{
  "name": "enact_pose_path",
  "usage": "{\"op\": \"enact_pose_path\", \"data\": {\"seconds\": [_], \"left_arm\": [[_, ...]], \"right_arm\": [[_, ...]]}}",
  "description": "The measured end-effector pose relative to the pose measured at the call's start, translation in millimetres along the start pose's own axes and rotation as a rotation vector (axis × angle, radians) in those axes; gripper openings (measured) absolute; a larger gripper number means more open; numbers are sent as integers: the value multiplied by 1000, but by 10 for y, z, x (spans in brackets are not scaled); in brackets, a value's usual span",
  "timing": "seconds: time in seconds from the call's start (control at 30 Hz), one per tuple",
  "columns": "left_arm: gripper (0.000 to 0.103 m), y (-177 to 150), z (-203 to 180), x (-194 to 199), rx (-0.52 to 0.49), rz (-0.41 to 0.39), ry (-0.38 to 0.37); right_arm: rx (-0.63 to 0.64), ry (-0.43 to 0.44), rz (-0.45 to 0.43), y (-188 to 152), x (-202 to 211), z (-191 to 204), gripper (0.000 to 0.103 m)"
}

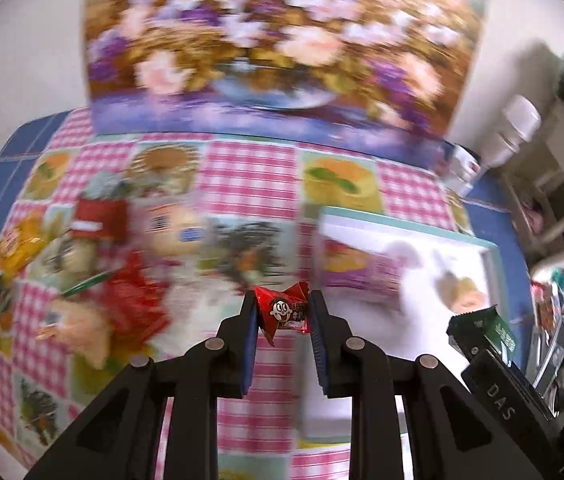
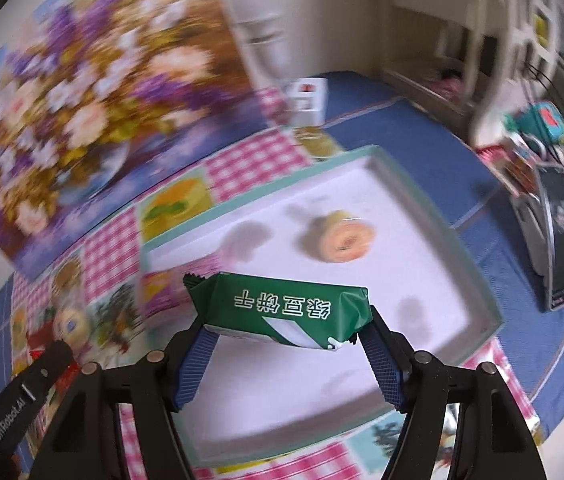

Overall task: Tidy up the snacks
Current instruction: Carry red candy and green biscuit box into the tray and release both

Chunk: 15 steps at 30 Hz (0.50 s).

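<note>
Left of the white tray (image 2: 478, 280): blurred snack heap (image 1: 94, 280) on the checked cloth (image 1: 250, 176), bare cloth between. Left gripper (image 1: 282, 316) pinching a red candy (image 1: 284, 314) with a cartoon face, just left of the tray's near corner. Right gripper (image 2: 286, 332) clamped on a green biscuit pack (image 2: 282, 308), white Chinese lettering, over the tray floor. Only in the right view: round roll cake (image 2: 340, 242) inside the tray, open floor around it.
</note>
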<state>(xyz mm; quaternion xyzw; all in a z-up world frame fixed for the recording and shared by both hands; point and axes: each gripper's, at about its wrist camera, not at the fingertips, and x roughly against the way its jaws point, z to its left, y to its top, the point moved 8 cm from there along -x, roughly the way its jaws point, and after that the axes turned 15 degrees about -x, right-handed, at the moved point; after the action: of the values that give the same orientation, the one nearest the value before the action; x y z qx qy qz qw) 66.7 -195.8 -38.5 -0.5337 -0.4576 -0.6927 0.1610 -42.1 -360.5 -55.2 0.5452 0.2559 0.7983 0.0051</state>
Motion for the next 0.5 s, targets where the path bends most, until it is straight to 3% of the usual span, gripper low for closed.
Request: {"op": "enact_pose_path", "data": {"seconds": [0.23, 0.5], "left_arm": [[26, 38, -711, -265, -136, 27, -60], [26, -50, -945, -445, -191, 67, -52]], "right_arm": [[-81, -115, -39, 255, -76, -507, 74], [-131, -171, -14, 311, -189, -822, 74]]}}
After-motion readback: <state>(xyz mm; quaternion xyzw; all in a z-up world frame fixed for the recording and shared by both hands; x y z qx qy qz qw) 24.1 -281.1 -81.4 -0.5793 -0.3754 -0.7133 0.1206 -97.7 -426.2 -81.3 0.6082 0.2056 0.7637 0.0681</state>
